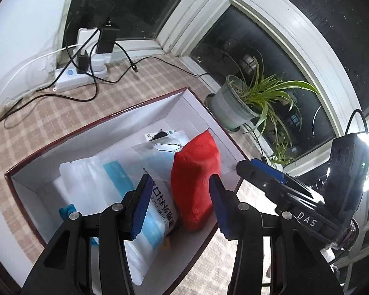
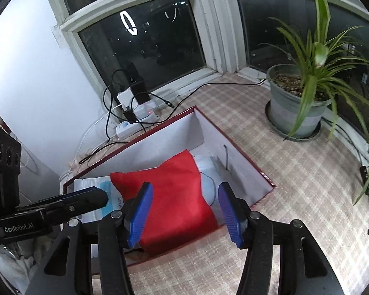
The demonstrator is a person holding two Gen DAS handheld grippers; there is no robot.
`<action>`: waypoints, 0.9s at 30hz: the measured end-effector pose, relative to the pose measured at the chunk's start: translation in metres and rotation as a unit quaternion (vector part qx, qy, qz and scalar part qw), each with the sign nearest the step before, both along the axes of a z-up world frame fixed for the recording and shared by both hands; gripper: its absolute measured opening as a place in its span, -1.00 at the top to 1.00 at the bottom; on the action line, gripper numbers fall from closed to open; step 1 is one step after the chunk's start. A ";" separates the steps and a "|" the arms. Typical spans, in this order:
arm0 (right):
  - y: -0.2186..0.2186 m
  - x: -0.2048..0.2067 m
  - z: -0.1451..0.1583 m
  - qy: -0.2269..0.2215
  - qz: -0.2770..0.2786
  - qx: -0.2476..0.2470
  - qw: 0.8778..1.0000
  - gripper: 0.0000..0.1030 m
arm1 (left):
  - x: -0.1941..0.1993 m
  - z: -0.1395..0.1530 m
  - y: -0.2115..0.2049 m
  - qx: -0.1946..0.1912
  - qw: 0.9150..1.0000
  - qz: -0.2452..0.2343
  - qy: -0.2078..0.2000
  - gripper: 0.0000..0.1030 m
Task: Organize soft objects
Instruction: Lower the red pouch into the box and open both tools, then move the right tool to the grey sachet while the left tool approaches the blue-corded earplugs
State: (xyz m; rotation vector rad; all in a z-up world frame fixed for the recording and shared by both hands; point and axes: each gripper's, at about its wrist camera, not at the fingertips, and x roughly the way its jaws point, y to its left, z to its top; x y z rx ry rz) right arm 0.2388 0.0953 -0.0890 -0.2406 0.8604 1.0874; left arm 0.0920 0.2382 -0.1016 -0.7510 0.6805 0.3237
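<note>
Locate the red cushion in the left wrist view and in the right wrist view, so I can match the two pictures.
Left wrist view: the red cushion stands on edge in the right part of the open box, beside the mask packets.
Right wrist view: it lies across the box's near half, lower centre.
Shared landmark: the potted plant, right of the box in both.
</note>
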 end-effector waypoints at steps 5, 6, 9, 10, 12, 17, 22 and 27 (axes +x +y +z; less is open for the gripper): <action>-0.027 0.000 0.012 -0.006 -0.014 0.016 1.000 -0.05 | -0.003 0.004 -0.004 0.004 1.000 -0.004 -0.005 0.13; -0.035 0.000 0.014 -0.009 -0.019 0.020 1.000 -0.06 | -0.003 0.005 -0.007 0.006 1.000 -0.007 -0.007 0.13; -0.058 0.000 0.021 -0.022 -0.036 0.024 0.999 -0.07 | -0.003 0.010 -0.015 0.015 1.000 -0.015 -0.011 0.13; -0.065 0.000 0.023 -0.025 -0.039 0.024 0.999 -0.07 | -0.001 0.011 -0.019 0.018 1.000 -0.022 -0.013 0.13; -0.084 0.000 0.027 -0.033 -0.050 0.025 0.998 -0.07 | 0.002 0.013 -0.028 0.023 0.999 -0.034 -0.015 0.13; -0.140 0.001 0.032 -0.042 -0.097 0.042 0.994 -0.19 | 0.010 0.018 -0.053 0.039 0.997 -0.069 -0.018 0.08; -0.203 0.003 0.030 -0.050 -0.162 0.063 0.983 -0.43 | 0.023 0.016 -0.086 0.055 0.992 -0.116 -0.015 0.07; -0.253 -0.001 0.013 -0.050 -0.219 0.057 0.973 -0.71 | 0.036 0.009 -0.113 0.052 0.987 -0.154 -0.009 0.07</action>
